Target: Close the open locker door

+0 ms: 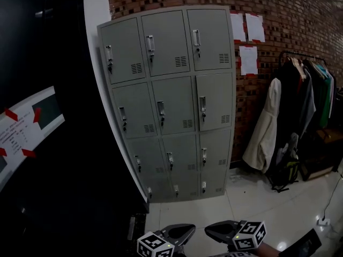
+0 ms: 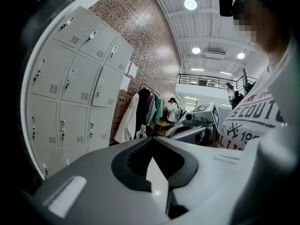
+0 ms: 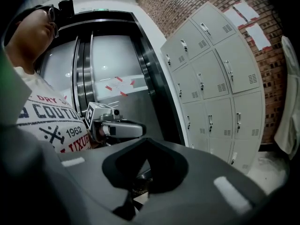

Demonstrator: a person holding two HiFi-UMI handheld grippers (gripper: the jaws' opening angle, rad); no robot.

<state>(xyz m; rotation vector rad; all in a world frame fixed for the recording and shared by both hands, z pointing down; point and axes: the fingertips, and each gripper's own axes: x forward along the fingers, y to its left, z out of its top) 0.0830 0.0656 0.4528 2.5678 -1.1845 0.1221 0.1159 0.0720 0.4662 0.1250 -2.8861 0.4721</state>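
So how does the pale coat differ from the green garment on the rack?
The pale coat hangs at the rack's end nearest the lockers; the green garment hangs toward the far end. The pale coat shows full length; the green garment is partly hidden behind darker clothes. Both hang on the same rack.

Underfoot, pale glossy floor point(image 1: 252, 208). Bears a grey locker bank point(image 1: 171, 106) against the brick wall point(image 1: 268, 90), a loaded clothes rack point(image 1: 303, 90) just to its right, a dark bag point(image 1: 284, 171) at the rack's foot, and a white plug with cable point(image 1: 323, 219) farther right.
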